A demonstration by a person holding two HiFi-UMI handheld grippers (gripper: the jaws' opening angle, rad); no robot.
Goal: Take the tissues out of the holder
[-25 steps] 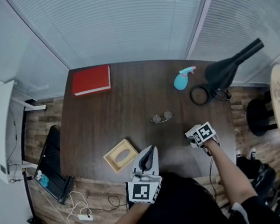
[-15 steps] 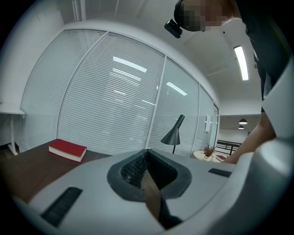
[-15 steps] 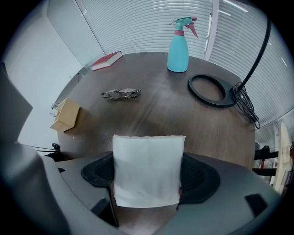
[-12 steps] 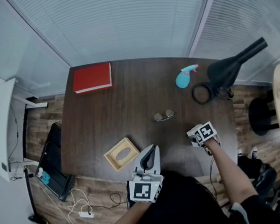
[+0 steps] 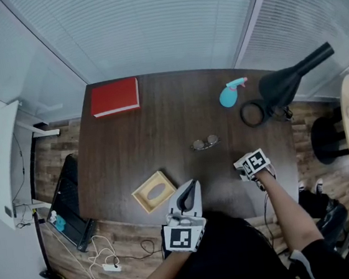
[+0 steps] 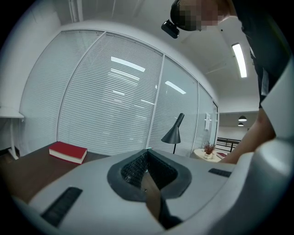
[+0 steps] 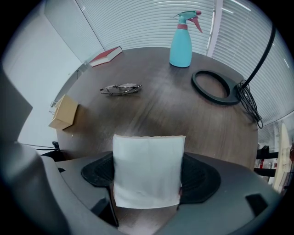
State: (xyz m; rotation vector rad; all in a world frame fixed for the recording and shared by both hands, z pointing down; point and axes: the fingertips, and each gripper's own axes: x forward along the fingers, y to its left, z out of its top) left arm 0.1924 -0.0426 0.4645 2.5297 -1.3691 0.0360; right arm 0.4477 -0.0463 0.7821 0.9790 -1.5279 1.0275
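From the head view, a dark wooden desk [image 5: 161,131] carries a red book [image 5: 114,97] at its far left corner, a teal spray bottle [image 5: 228,95] near the far right, and a black lamp [image 5: 287,82] whose ring base [image 5: 253,113] lies just beside the bottle. A pair of glasses [image 5: 204,143] sits near the middle. The wooden holder [image 5: 156,191] rests near the front edge, its oval slot facing up. Just to its right, the left tool [image 5: 191,187] is held over the desk's front edge and points toward the far side. The right tool [image 5: 252,165] is held over the front right part of the desk, well apart from the holder. In the left gripper view, the left tool [image 6: 148,158] has its jaws closed together with nothing between them; beyond them the red book [image 6: 68,152] lies on the desk at the left and the lamp [image 6: 173,132] stands in front of the blinds. In the right gripper view, the right tool [image 7: 146,183] is clamped on a folded white tissue [image 7: 148,160], which stands upright between the jaws above the desk surface. The holder [image 7: 64,112] sits off to the left near the desk edge, well apart from the tissue. Farther off lie the glasses [image 7: 120,88], the spray bottle [image 7: 182,40], the ring base [image 7: 216,87] with a black cable [image 7: 250,101] beside it, and the red book [image 7: 106,56].
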